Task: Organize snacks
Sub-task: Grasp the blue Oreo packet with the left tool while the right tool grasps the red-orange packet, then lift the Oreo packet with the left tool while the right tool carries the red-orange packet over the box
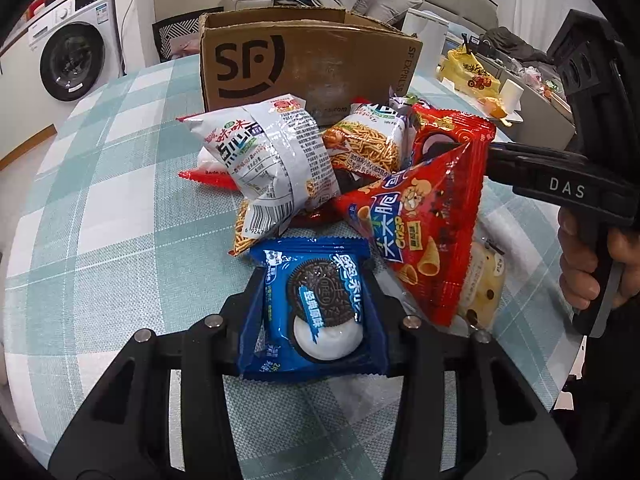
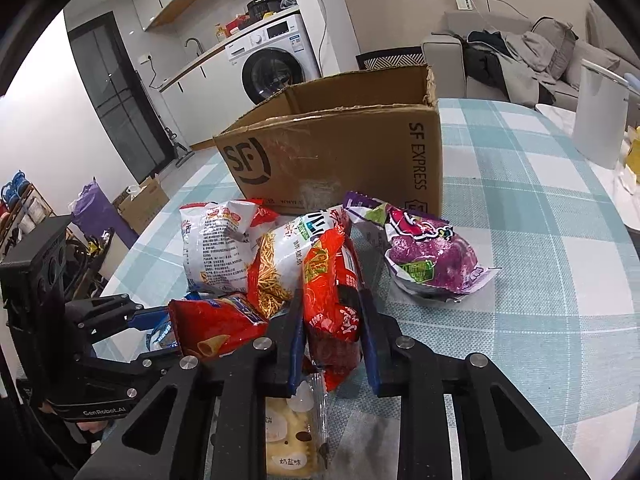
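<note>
My left gripper (image 1: 314,276) is shut on a blue Oreo packet (image 1: 316,308), held just above the checked tablecloth. My right gripper (image 2: 332,300) is shut on a red snack bag (image 2: 334,300) in the pile; it also shows in the left wrist view (image 1: 472,148), pinching a red bag (image 1: 452,136). A red cone-crisp bag (image 1: 420,232), white noodle-snack bags (image 1: 272,160) (image 2: 280,268), a purple bag (image 2: 424,256) and a cream cracker packet (image 2: 290,432) lie in the pile. An open SF cardboard box (image 1: 312,64) (image 2: 340,152) stands behind.
The round table (image 1: 100,208) has a teal checked cloth (image 2: 540,280). A white canister (image 2: 598,120) and yellow bags (image 1: 472,72) sit at the far right. A washing machine (image 1: 72,60) and sofa (image 2: 520,60) stand beyond the table.
</note>
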